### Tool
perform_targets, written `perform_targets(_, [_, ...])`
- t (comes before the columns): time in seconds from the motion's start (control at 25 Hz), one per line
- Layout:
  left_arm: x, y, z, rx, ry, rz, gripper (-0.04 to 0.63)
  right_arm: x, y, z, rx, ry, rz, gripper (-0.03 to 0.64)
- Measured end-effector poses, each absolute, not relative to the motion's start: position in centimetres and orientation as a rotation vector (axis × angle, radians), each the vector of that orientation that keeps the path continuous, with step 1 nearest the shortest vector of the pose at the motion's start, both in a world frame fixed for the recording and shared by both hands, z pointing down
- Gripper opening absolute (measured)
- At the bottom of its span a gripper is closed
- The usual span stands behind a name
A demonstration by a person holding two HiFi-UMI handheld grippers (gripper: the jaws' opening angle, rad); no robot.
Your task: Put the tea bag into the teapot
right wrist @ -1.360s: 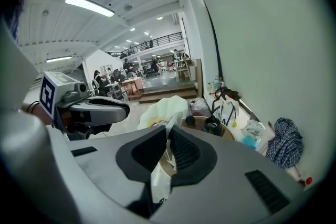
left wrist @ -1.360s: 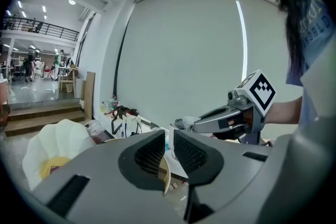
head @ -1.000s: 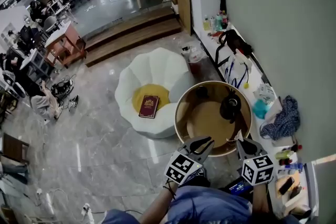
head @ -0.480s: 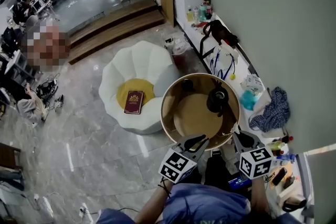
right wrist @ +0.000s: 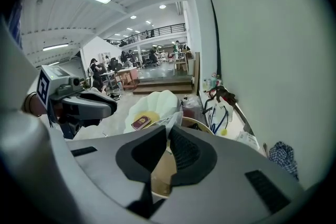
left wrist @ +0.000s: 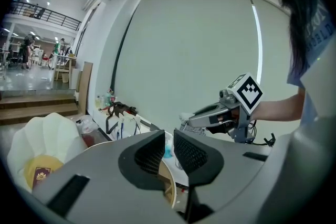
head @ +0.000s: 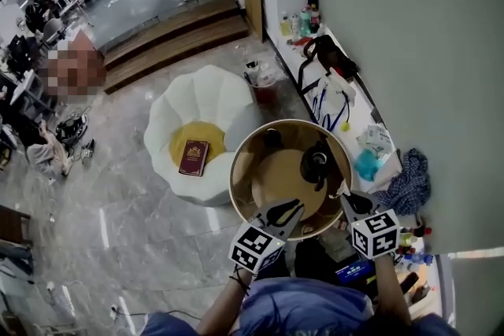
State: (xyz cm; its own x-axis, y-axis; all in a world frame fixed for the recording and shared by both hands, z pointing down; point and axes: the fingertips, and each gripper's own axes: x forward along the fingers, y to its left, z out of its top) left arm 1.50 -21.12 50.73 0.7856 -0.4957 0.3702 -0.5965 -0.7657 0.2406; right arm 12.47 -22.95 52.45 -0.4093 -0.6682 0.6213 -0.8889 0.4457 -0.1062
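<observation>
A dark red book (head: pixel 194 157) lies on the yellow cushion of a white petal-shaped seat (head: pixel 213 94), on the floor left of the table; its gold cover stamp is too small to read. The only clear print is the black-and-white square pattern on each gripper's marker cube (head: pixel 253 248).

The left gripper (head: pixel 291 208) is held over the near edge of the round wooden table (head: pixel 236 169), angled slightly downward and pointing towards the table's middle. The forearm behind it rises from the bottom of the head view. In the left gripper view its jaws stand a narrow gap apart, with nothing between them.

The teapot (head: pixel 315 164) is dark and rounded. It stands upright on the table, right of its middle and nearer the edge by the wall.

The right gripper (head: pixel 347 199) sits at the near right edge of the table, pointing down more steeply, just short of the teapot. Its jaws are almost together, pinching a small, pale, crinkled thing at their tips, seemingly the tea bag (right wrist: pixel 171 119). The bag is therefore off the table and outside the pot.

Further right, a white ledge (head: pixel 370 118) along the wall carries a turquoise object (head: pixel 366 165) and a blue checked cloth (head: pixel 409 181).
</observation>
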Motion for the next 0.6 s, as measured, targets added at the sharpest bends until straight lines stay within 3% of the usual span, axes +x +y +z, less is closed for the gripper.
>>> perform_targets(0.6, [4.7,-27.3,54.8,2.514,-0.928,0.500,0.049,13.9,-35.3,61.1,0.962,-2.193,0.562,0.035])
